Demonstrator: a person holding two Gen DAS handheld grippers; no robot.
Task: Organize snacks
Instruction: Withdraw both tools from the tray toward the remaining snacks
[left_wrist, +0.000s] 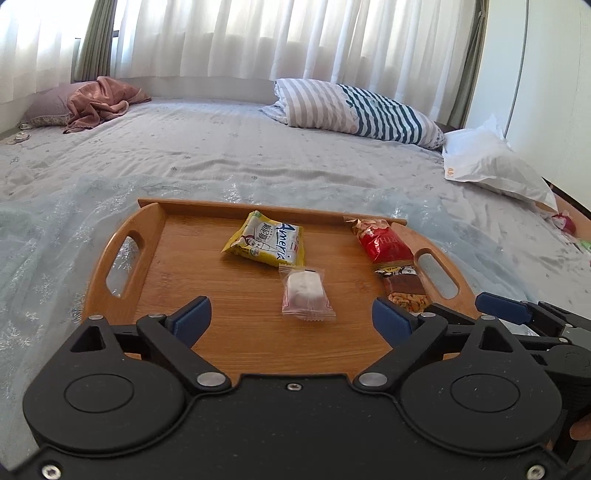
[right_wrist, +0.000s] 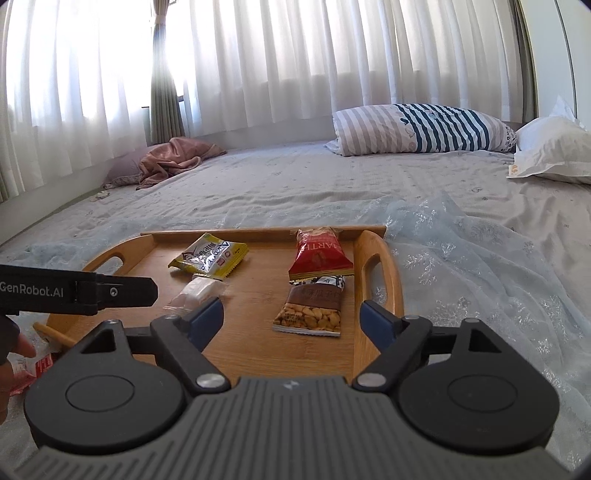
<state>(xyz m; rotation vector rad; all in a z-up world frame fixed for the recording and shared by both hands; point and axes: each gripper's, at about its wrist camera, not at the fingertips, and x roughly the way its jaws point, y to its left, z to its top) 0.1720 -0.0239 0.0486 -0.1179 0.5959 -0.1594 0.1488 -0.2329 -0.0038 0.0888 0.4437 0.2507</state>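
Bamboo tray (left_wrist: 177, 258): sits on the bed's pale blue lace throw (left_wrist: 55, 236), with cut-out handles at both ends; it carries all the snacks that read clearly.
Snacks on the tray: four, none stacked.
Yellow packet (left_wrist: 266, 244): one, toward the far middle of the tray.
Clear-wrapped white sweet (left_wrist: 306, 291): one, just in front of the yellow packet and touching or nearly touching it.
Red packet (left_wrist: 382, 238): one, at the far right, beside the right handle.
Peanut bar packet (right_wrist: 312, 308): one, directly in front of the red packet, their ends meeting.
Left gripper (left_wrist: 291, 319): spread wide and empty, hovering over the tray's near edge with the white sweet ahead between its fingers.
Right gripper (right_wrist: 291, 323): also spread wide and empty, low over the near right part of the tray, the peanut bar packet ahead of it.
Off the tray: a red-and-white wrapper (right_wrist: 31, 371) lies on the bed by the near left corner; what it is cannot be told.
Progress: judging by the layout, mostly done, four snacks gathered.
Left to do: perhaps bring in that wrapper and straighten the rows.
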